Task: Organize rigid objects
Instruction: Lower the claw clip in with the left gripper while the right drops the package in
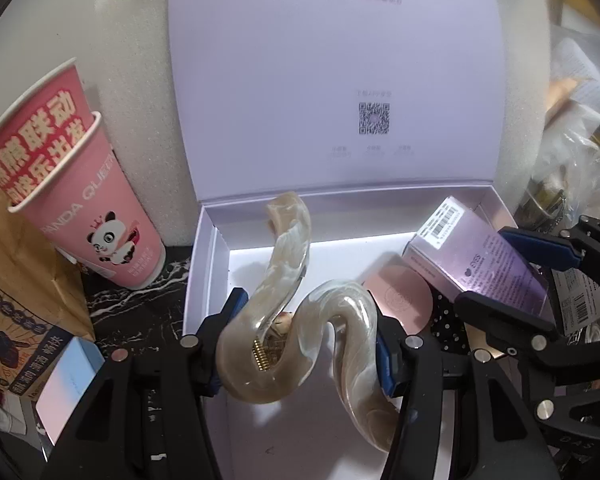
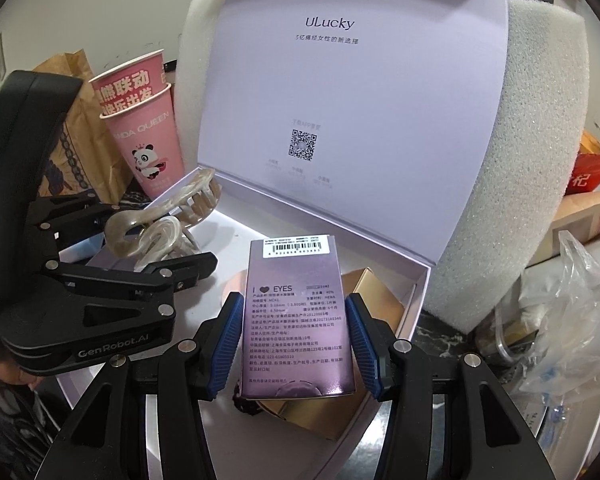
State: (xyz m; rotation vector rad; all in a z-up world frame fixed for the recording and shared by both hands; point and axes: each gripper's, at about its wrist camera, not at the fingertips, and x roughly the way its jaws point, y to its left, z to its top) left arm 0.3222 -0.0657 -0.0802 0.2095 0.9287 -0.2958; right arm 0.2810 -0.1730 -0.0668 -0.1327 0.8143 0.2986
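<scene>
Roughly midway: left gripper (image 1: 300, 344) pinches the pearly hair claw (image 1: 296, 320) over the left half of the open lilac gift box (image 1: 204, 264), and right gripper (image 2: 290, 344) clamps the purple contact-lens carton (image 2: 296, 320) above the right half, neither set down yet by the look of it. Already inside at the right are a pink round compact (image 1: 404, 300) and a gold box (image 2: 376, 292), so what's left is probably lowering and releasing both items; can't tell whether the clutter beyond the box, like the pink paper cups (image 1: 88, 216) far left, belongs in too.
</scene>
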